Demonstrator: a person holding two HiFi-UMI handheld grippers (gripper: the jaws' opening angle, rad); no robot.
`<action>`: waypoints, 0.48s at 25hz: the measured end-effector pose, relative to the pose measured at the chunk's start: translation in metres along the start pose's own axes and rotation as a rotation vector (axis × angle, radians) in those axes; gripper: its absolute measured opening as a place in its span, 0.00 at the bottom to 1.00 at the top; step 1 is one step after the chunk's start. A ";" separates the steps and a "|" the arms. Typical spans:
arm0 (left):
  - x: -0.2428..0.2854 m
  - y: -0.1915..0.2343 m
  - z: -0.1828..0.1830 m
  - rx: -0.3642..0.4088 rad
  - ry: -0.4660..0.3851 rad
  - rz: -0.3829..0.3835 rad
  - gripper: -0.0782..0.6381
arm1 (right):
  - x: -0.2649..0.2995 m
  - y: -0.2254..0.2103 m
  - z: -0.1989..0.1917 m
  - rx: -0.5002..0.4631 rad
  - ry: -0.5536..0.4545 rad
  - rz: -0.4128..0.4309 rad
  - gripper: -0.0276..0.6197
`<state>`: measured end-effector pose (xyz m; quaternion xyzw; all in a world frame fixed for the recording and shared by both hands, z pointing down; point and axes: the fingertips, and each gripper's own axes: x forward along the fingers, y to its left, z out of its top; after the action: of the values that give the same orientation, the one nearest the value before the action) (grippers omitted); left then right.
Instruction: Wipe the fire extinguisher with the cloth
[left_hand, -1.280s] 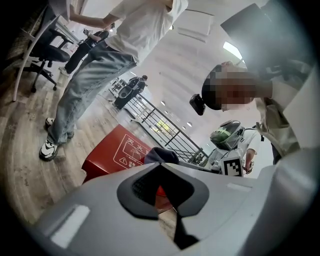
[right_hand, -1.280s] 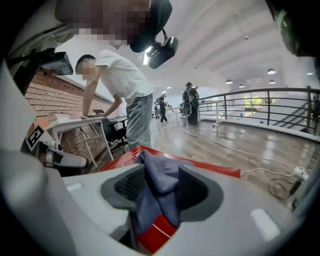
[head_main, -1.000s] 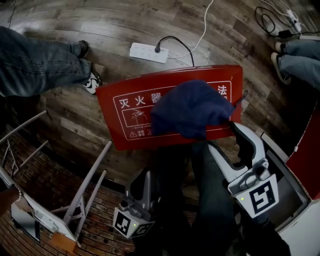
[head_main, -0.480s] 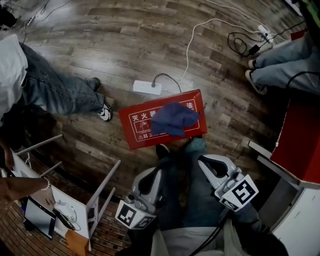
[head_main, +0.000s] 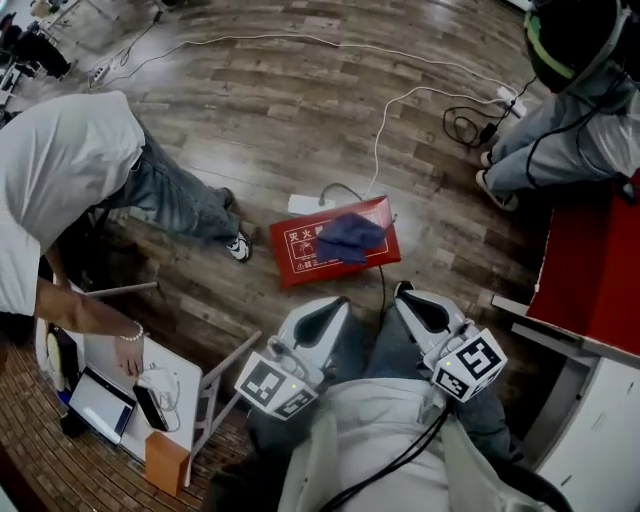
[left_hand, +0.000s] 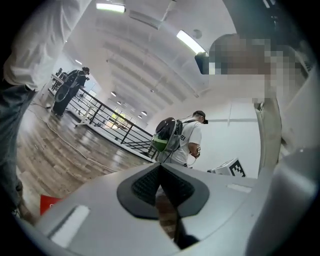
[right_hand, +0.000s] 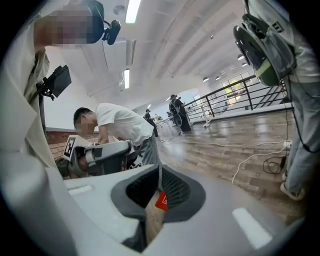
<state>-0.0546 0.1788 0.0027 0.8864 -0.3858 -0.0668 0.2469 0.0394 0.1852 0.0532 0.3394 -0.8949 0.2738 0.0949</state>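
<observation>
We kept left gripper (head_main: 330, 305) and right gripper (head_main: 405, 293) shut, empty, right just closed; crumpled blue cloth (head_main: 350, 238) lay on flat red box (head_main: 300, 255).

Dark wood-plank floor (head_main: 250, 120) crossed by white cables (head_main: 379, 140), with a white power strip (head_main: 305, 204) lying on it and a patch of brick paving (head_main: 35, 475) at the lower left. Along the far side of the hall, a black railing (left_hand: 100, 112) before bright windows (right_hand: 235, 80). Overhead, a white ribbed ceiling (left_hand: 150, 55) with long strip lights (left_hand: 190, 42), and beside it a plain white wall (left_hand: 235, 135).

Power strip (head_main: 304, 204), tablet (head_main: 99, 404), wooden floor (head_main: 260, 110)
</observation>
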 end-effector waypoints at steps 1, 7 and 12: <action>0.003 -0.008 0.005 0.011 -0.009 -0.001 0.11 | -0.005 0.002 0.005 -0.006 -0.005 0.008 0.07; 0.019 -0.046 0.017 0.025 -0.063 0.044 0.11 | -0.042 -0.003 0.021 -0.064 0.017 0.050 0.07; 0.031 -0.066 0.013 0.034 -0.083 0.073 0.11 | -0.059 -0.022 0.032 -0.079 0.003 0.051 0.05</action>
<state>0.0054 0.1899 -0.0382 0.8724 -0.4287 -0.0879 0.2176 0.0989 0.1870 0.0148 0.3121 -0.9132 0.2411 0.1025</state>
